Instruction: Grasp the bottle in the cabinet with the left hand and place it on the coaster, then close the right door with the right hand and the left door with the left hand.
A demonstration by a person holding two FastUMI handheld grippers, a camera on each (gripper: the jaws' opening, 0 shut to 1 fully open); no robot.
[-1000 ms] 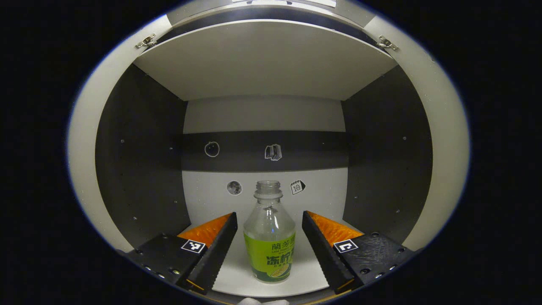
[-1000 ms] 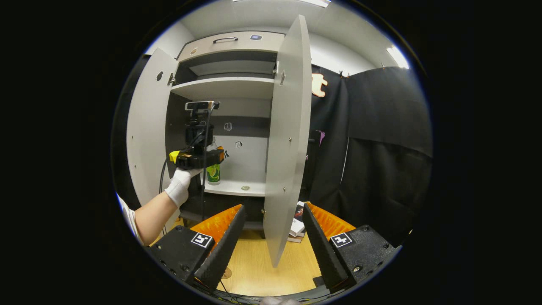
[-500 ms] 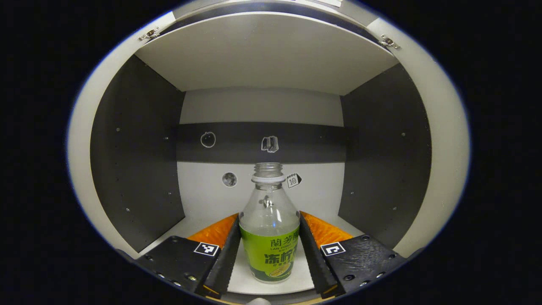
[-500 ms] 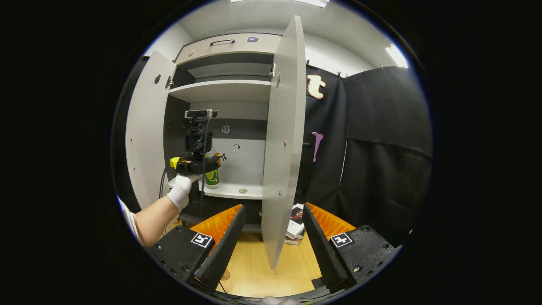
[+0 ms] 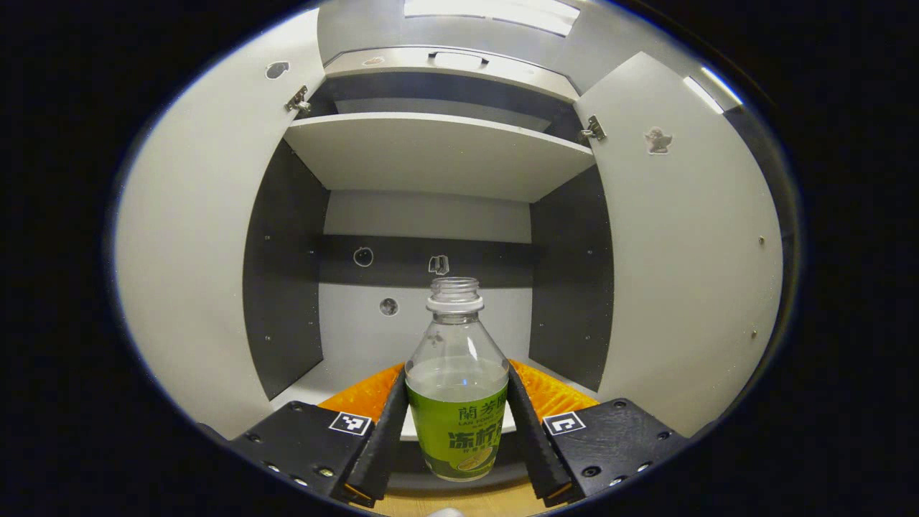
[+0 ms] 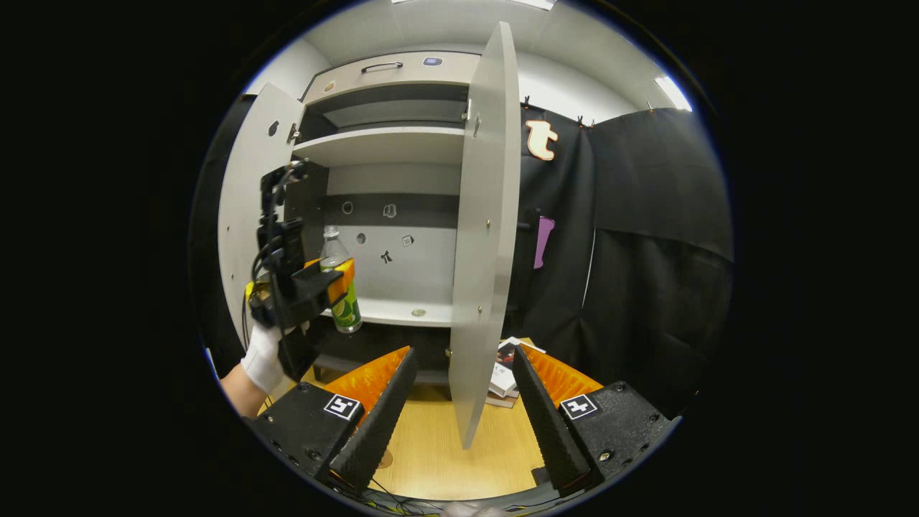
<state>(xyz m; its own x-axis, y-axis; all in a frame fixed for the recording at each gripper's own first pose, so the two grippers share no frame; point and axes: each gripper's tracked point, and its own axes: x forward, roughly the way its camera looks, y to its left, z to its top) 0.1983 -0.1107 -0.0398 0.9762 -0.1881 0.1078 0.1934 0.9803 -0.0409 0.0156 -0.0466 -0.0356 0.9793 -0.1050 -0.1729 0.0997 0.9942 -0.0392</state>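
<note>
In front of the cabinet (image 6: 388, 179), the left gripper (image 5: 456, 431) clamps the bottle (image 5: 456, 402) clear of the shelf (image 6: 391, 312). The right gripper (image 6: 459, 416) waits, fingers spread. Carrying step; next, find the coaster, maybe the disc at five o'clock of the bottle.

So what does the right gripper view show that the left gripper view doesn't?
Right gripper view: the gloved hand holding the left gripper, the right gripper open and empty, a wooden surface and books low beside the cabinet. Left gripper view: a close look at the bottle, its uncapped neck, both fingers pressing its sides, and a sticker inside the right door. Shared: the bottle, the cabinet shelves, both doors open.
</note>
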